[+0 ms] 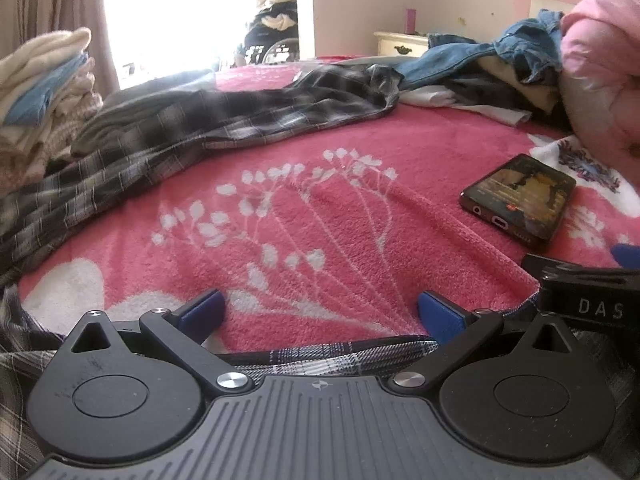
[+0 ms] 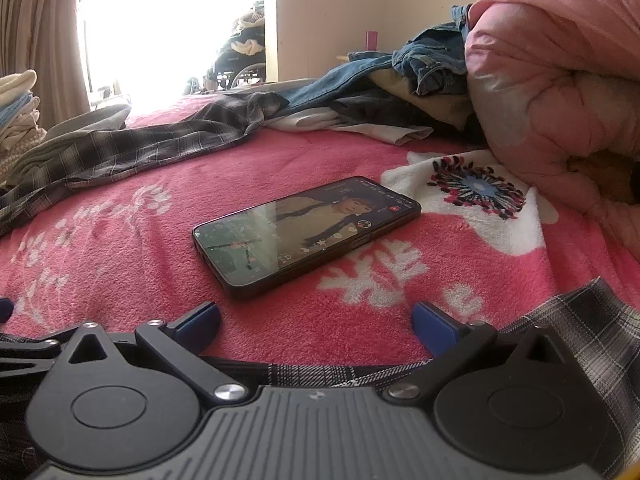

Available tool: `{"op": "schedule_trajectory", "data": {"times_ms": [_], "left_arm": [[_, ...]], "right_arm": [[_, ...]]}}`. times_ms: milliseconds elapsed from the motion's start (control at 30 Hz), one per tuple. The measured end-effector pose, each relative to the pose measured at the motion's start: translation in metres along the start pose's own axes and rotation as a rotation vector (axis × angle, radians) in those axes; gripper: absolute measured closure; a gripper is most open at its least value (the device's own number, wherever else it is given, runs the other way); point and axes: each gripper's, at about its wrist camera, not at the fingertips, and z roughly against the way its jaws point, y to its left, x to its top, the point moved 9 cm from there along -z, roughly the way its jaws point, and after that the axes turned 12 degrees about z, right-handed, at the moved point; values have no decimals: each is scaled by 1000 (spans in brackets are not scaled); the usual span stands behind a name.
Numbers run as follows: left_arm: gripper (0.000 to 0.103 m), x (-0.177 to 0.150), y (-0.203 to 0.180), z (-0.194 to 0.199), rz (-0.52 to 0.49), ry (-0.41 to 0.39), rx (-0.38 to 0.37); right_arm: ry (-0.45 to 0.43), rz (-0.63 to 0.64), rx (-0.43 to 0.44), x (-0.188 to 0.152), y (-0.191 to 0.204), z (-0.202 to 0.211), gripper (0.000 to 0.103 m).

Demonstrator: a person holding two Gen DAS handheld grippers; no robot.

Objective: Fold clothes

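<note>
A grey-and-black plaid shirt (image 1: 168,136) lies spread across the pink flowered blanket (image 1: 320,200), stretching from the far middle to the near left. Its near hem (image 1: 344,354) runs just under my left gripper (image 1: 320,312), which is open with blue pads wide apart and nothing between them. The right gripper's body (image 1: 588,292) shows at the right edge of the left wrist view. In the right wrist view the plaid shirt (image 2: 140,140) lies far left, and its hem (image 2: 328,372) passes under my right gripper (image 2: 316,324), open above bare blanket (image 2: 120,264).
A lit phone (image 2: 304,228) lies on the blanket ahead of the right gripper, also the phone (image 1: 520,200) at right. Jeans (image 1: 492,56) and other garments are heaped at the back. A pink quilt (image 2: 560,80) bulks at right. Folded pale clothes (image 1: 40,88) are stacked at left.
</note>
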Motion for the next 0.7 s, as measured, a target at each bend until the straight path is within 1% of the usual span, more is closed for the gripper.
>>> {"op": "schedule_trajectory", "data": {"times_ms": [133,300,567,700], "left_arm": [[0,-3,3,4,23,-22,-2],[0,-1,4,2,36,-14,-11],[0,1,3,1,24,7,-7],[0,0,2,0,10,2,-5]], "right_arm": [[2,0,-1,0,0,1,0],[4,-2,-1,-1,0,2,0],[3,-2,-1,-1,0,3,0],[0,-1,-2,-1,0,2,0]]}}
